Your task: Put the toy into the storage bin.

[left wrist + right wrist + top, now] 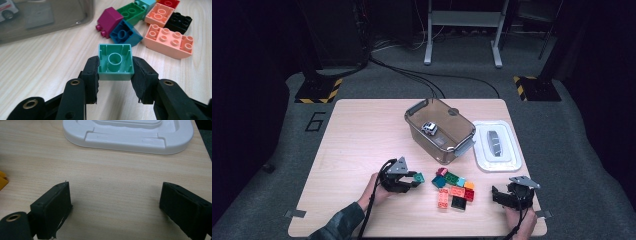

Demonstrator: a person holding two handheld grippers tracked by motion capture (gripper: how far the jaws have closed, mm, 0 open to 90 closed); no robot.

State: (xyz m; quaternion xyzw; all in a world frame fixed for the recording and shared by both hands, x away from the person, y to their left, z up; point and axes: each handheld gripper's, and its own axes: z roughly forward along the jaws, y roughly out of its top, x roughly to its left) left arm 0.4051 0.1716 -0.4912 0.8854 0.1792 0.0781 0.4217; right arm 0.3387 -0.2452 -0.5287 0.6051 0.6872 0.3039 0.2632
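Left tongs [115, 72] grip a teal block [115, 62] hollow side up, with the open bin [439, 131] lying ahead of them, nearer this hand than the other. Right tongs [115, 207] rest released, off beside the loose blocks [455, 187].

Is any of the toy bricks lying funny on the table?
Yes. The magenta brick lies on its side, studs pointing sideways, and the blue brick leans against it with its hollow underside showing. The other loose bricks sit studs-up.
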